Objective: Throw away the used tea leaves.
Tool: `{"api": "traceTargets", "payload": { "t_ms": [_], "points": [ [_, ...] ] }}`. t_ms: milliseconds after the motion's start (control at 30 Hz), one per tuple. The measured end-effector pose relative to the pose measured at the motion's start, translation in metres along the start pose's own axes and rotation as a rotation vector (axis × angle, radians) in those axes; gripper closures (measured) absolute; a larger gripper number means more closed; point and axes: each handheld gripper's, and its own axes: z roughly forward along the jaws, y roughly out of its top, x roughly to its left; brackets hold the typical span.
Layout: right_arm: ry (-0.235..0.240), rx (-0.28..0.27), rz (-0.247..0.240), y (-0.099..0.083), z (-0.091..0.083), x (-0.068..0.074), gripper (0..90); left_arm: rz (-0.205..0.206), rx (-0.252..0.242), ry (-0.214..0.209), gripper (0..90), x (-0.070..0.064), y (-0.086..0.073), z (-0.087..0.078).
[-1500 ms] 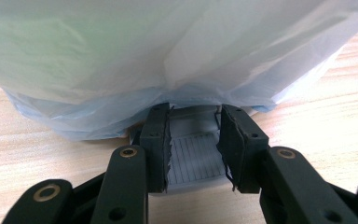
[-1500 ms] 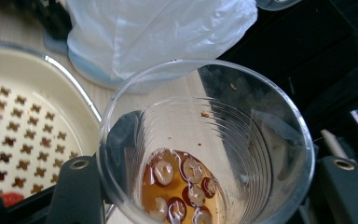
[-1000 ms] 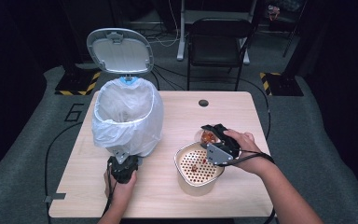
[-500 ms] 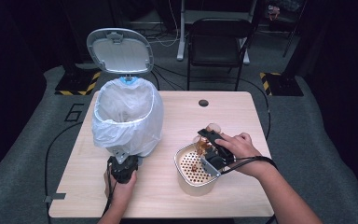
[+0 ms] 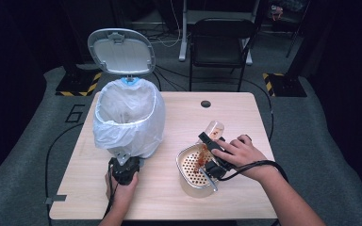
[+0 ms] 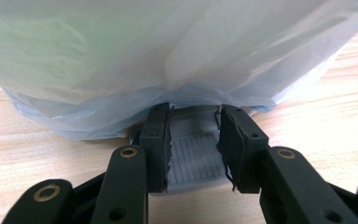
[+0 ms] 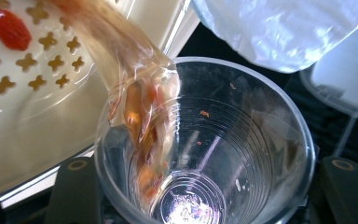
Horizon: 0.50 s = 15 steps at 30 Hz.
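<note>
Between the right gripper's (image 5: 212, 153) fingers (image 7: 74, 191) a clear plastic cup (image 7: 205, 144) is held tipped, reddish liquid (image 7: 140, 102) being poured into the perforated strainer basket (image 5: 188, 165) beside the lined bin (image 5: 128, 117), whose pedal (image 6: 196, 156) is straddled by the narrowly parted left gripper (image 6: 193, 140); emptying the cup is judged next.

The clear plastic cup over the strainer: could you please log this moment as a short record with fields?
cup: clear plastic cup, tipped, held by the right tool
contents: orange-red liquid with bits pouring out
receiver: cream perforated strainer, on the table
left tool: left tool, jaws either side of the ribbed grey pedal
bin: bin lined with a white bag, lid raised
</note>
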Motion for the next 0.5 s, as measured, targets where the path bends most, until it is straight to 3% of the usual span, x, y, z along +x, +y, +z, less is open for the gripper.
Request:
{"api": "traceTargets", "payload": {
  "t_ms": [33,100,167,233,300,367,400,467,500],
  "points": [
    [-0.024,-0.005,-0.017,0.0028,-0.0006,0.0029,35.2,0.001,0.000,0.000,63.5,0.0000,0.0000,0.0000],
    [-0.026,-0.008,-0.019,0.0047,-0.0013,0.0034,35.2,0.001,0.000,0.000,63.5,0.0000,0.0000,0.0000],
    [-0.038,-0.012,-0.076,0.0064,-0.0011,0.0014,35.2,0.002,0.001,0.000,63.6,0.0000,0.0000,0.0000],
    [-0.014,-0.023,-0.049,0.0067,0.0000,0.0040,35.1,0.006,0.003,0.000,63.5,0.0002,0.0001,-0.0002],
    [-0.032,-0.022,-0.026,0.0065,-0.0003,0.0049,35.0,0.005,0.003,0.000,63.5,0.0001,0.0000,-0.0002],
    [-0.047,-0.025,-0.032,0.0060,0.0002,0.0047,34.9,0.007,0.003,0.000,63.5,0.0000,0.0001,-0.0002],
    [-0.026,-0.005,-0.078,0.0047,-0.0010,0.0028,34.8,0.008,0.002,0.000,63.5,0.0000,0.0000,-0.0001],
    [-0.002,-0.007,-0.096,0.0042,-0.0007,0.0028,34.7,0.006,0.001,0.000,63.5,0.0001,-0.0001,0.0000],
    [-0.026,-0.017,-0.061,0.0046,0.0005,0.0054,34.6,0.005,0.003,-0.001,63.5,0.0001,0.0000,-0.0002]
  ]
}}
